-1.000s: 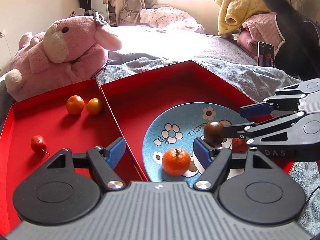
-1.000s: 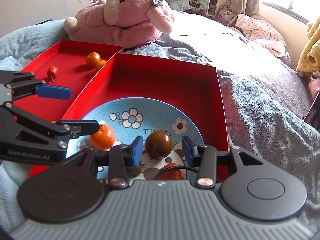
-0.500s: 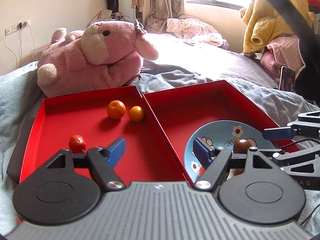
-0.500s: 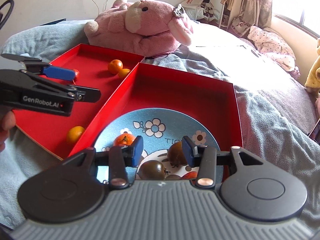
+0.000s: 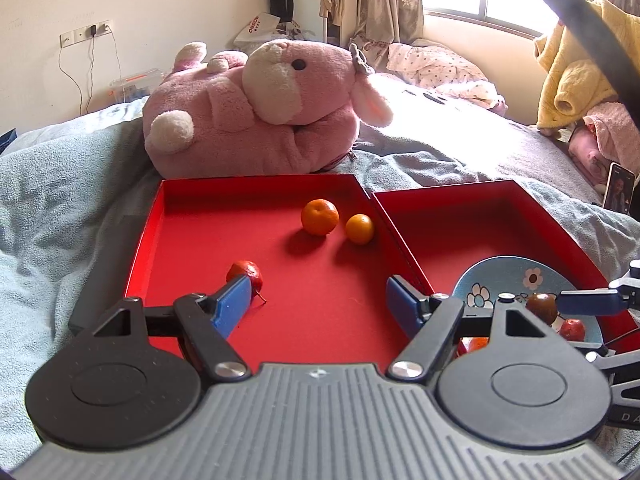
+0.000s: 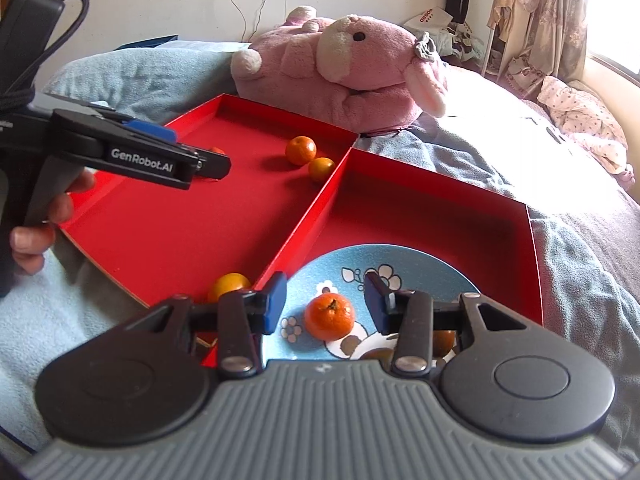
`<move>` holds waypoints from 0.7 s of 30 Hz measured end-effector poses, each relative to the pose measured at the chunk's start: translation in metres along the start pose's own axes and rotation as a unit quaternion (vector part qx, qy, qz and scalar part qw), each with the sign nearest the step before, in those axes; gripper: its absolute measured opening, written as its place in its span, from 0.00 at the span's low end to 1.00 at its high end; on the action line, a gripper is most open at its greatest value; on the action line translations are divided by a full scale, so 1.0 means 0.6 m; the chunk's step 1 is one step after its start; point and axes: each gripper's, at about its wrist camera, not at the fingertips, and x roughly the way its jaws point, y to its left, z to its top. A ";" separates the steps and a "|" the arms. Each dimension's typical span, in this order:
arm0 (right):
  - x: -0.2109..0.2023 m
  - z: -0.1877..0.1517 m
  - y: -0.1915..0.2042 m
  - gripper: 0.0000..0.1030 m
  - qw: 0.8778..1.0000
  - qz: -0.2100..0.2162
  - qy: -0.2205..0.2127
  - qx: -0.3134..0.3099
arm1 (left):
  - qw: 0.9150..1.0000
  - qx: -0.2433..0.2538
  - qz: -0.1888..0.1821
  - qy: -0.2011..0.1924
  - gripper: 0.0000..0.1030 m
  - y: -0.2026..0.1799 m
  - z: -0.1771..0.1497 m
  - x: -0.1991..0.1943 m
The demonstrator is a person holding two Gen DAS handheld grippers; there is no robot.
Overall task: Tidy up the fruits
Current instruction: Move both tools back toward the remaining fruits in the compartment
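Both grippers I see wide open and holding nothing. Left gripper (image 5: 318, 300) hangs over the left red tray (image 5: 192, 240), and its left pad partly covers the small red fruit (image 5: 246, 272) at about 10 o'clock from it. Farther, at 12 o'clock, two oranges lie close together: the bigger orange (image 5: 320, 217) and the smaller orange (image 5: 359, 229), which sits next to the wall between the trays. Right gripper (image 6: 326, 300) is over the blue flower plate (image 6: 420, 264) in the right red tray (image 6: 460, 208), and the mandarin (image 6: 329, 317) on the plate shows between its fingers, not touched. One yellow-orange fruit (image 6: 229, 285) lies at the near edge of the left tray, half hidden behind the right gripper's left finger. On the plate I see also a dark brown fruit (image 5: 541, 308) and a red one (image 5: 572, 328), perhaps more; the gripper bodies hide that part. Behind the trays, at 12 o'clock, the pink plush toy (image 5: 260, 112) lies on the grey-blue blanket (image 5: 60, 200).
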 end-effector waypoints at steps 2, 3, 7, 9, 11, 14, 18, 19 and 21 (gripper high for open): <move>0.002 0.004 0.008 0.44 1.000 0.008 0.000 -0.006 | 1.000 -0.002 0.002 -0.001 0.76 0.005 -0.001 -0.003; 0.002 0.007 0.015 0.44 1.000 0.013 0.000 -0.010 | 1.000 -0.003 0.003 -0.001 0.76 0.007 0.000 -0.003; 0.008 0.014 0.036 0.44 0.999 0.033 -0.002 -0.026 | 1.000 -0.010 0.009 -0.002 0.76 0.020 -0.002 -0.008; 0.014 0.019 0.048 0.44 0.999 0.043 0.002 -0.033 | 1.000 -0.019 0.011 -0.002 0.76 0.031 -0.001 -0.008; 0.022 0.024 0.061 0.43 0.998 0.052 0.006 -0.042 | 1.000 -0.028 0.014 0.000 0.76 0.041 -0.001 -0.008; 0.038 0.031 0.078 0.43 0.996 0.070 0.021 -0.058 | 0.999 -0.037 0.016 0.004 0.76 0.048 -0.001 -0.005; 0.058 0.032 0.104 0.43 0.990 0.076 0.042 -0.108 | 0.999 -0.031 0.010 0.002 0.76 0.045 -0.002 -0.005; 0.063 0.030 0.109 0.43 0.989 0.075 0.049 -0.120 | 1.000 -0.030 0.009 0.002 0.76 0.044 -0.002 -0.005; 0.070 0.026 0.117 0.43 0.986 0.075 0.059 -0.139 | 1.000 -0.030 0.009 0.002 0.76 0.045 -0.002 -0.004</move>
